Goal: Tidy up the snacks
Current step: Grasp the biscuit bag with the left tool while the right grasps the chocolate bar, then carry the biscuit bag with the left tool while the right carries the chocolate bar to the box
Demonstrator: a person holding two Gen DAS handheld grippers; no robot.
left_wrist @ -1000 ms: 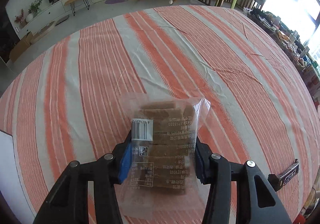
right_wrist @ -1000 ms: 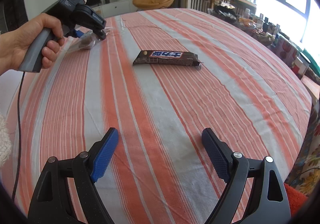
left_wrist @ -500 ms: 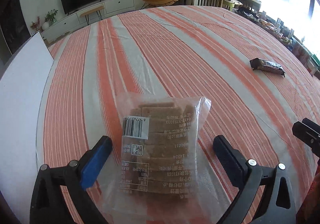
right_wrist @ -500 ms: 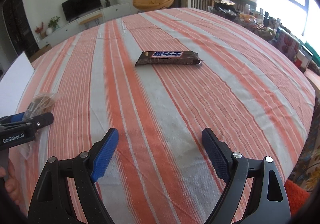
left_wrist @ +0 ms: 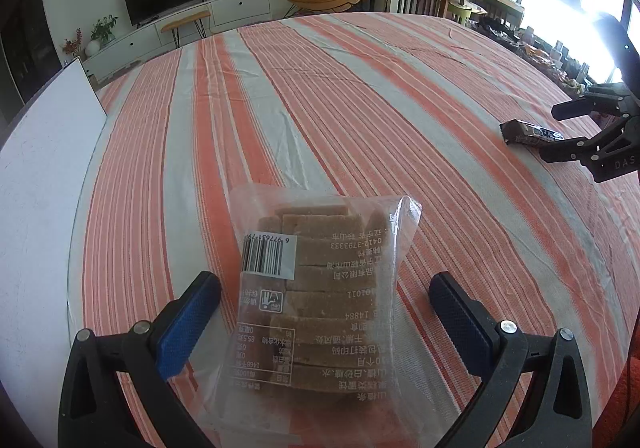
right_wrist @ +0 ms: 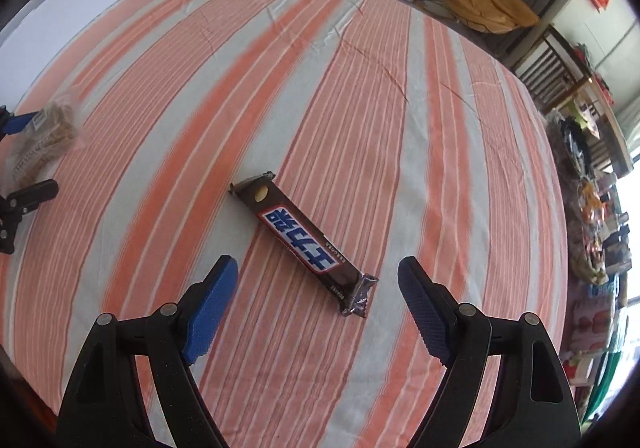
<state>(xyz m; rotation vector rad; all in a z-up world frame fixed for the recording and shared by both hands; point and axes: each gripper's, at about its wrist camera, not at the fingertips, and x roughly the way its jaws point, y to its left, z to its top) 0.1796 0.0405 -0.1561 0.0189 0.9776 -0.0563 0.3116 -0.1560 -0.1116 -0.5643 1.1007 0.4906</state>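
Wafer bag let go; chocolate bar is next.

The left gripper has just spread its jaws, leaving the clear plastic bag of brown wafer slabs lying free on the orange-striped tablecloth, lower centre. The right gripper, wide but narrowing, now hangs over the dark-wrapped chocolate bar, mid-frame.

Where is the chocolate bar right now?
In the right wrist view, the chocolate bar lies diagonally on the striped tablecloth, ahead of the open right gripper.
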